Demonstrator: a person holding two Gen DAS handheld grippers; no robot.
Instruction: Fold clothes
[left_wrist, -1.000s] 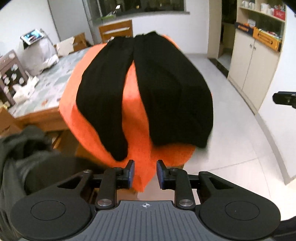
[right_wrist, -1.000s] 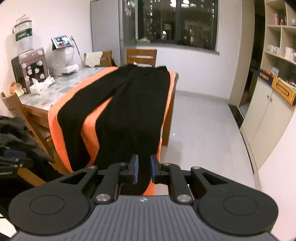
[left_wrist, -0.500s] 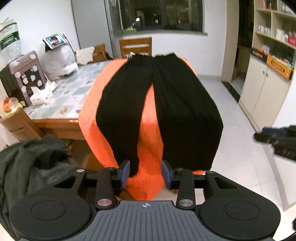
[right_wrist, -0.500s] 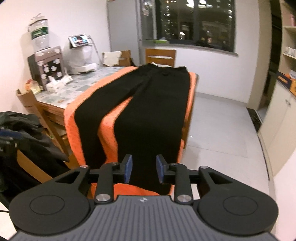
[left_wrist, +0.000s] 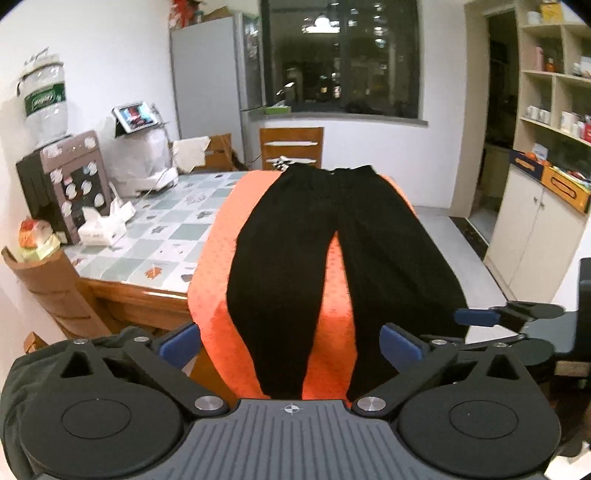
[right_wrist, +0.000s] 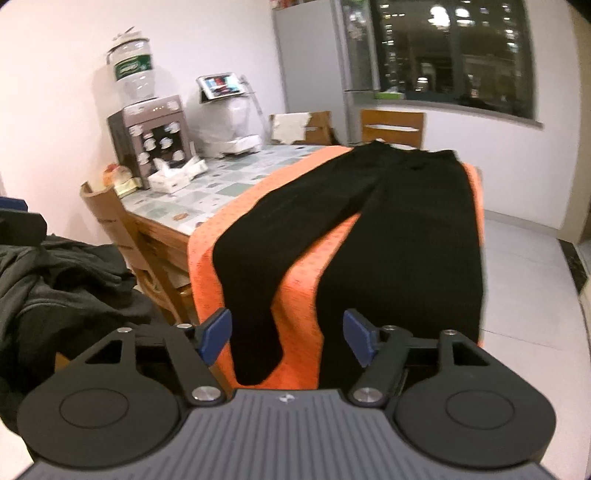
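Note:
Black trousers (left_wrist: 332, 251) (right_wrist: 399, 221) lie flat on an orange cloth (left_wrist: 218, 273) (right_wrist: 295, 288) over the table, waist at the far end, both legs hanging over the near edge. My left gripper (left_wrist: 290, 345) hangs in front of the leg ends, its jaws opening wide with nothing pressed between the pads. My right gripper (right_wrist: 286, 338) is also off the table's near end, jaws opening, holding nothing; the left leg's cuff shows beyond its gap. The right gripper's fingers (left_wrist: 476, 317) show at the right edge of the left wrist view.
A checked tabletop (left_wrist: 166, 236) carries a water dispenser (left_wrist: 59, 177), a tissue box (left_wrist: 98, 232) and a white bag with a tablet (left_wrist: 135, 118). Wooden chairs (left_wrist: 291, 147) stand around. Dark clothes (right_wrist: 55, 280) are heaped at the left. Cabinets (left_wrist: 535, 221) line the right wall.
Both grippers went from nearly shut to wide open and drew back from the trousers' leg ends. The left view rose and now shows the whole table; the right gripper moved sideways.

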